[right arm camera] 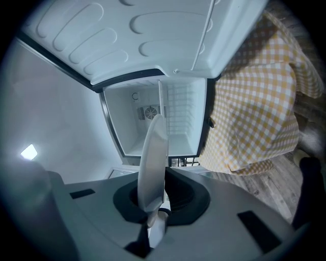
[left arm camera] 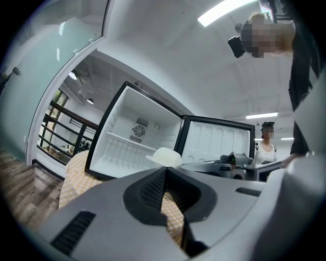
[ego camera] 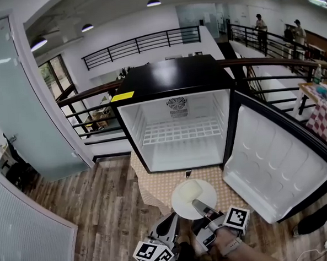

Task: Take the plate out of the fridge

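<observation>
A round white plate (ego camera: 186, 206) with a pale block on it hangs in front of the open black mini fridge (ego camera: 171, 80), above the checkered cloth. My right gripper (ego camera: 199, 205) is shut on the plate's near rim. The right gripper view shows the plate (right arm camera: 153, 163) edge-on, clamped between the jaws of the right gripper (right arm camera: 155, 206). My left gripper (ego camera: 170, 226) is beside it, lower left, shut and holding nothing. From the left gripper (left arm camera: 164, 189) the plate (left arm camera: 164, 157) shows ahead of the fridge (left arm camera: 132, 142). The fridge holds only a wire shelf (ego camera: 180, 131).
The fridge door (ego camera: 276, 164) stands wide open to the right. A yellow checkered cloth (ego camera: 156, 188) covers the surface under the fridge. A glass door (ego camera: 23, 102) is at the left, railings (ego camera: 141, 43) behind, wooden floor (ego camera: 102, 213) below. Two people (ego camera: 261, 24) stand far back.
</observation>
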A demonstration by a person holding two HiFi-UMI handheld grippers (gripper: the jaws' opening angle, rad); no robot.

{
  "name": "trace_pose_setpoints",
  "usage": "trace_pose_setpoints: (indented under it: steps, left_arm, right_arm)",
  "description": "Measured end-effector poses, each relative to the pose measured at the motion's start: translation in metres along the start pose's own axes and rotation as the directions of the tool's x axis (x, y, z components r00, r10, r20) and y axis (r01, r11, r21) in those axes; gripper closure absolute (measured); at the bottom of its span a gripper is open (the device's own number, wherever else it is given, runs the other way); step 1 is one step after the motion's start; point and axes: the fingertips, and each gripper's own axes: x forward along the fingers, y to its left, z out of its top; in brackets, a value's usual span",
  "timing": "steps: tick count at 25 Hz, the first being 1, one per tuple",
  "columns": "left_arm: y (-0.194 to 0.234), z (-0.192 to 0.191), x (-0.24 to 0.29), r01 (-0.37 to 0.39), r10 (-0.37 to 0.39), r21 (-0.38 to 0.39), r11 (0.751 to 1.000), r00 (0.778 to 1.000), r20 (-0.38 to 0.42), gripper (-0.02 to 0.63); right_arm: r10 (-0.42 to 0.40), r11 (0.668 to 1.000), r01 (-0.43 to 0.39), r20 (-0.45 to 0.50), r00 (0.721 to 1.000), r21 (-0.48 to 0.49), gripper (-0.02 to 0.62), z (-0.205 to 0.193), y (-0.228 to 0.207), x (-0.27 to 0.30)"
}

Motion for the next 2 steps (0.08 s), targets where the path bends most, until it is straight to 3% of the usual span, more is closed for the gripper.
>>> trace_pose_setpoints:
  steps: [2]
  left_arm:
    - [0.0031,-0.0007,0.0027,0.0,0.0,-0.005,1.0,1.0,-0.002,0.597]
  right_arm:
    - [0.004,1.0,-0.004,-0.003,1.0,0.0,0.554,0.001,-0.0008,0.0037]
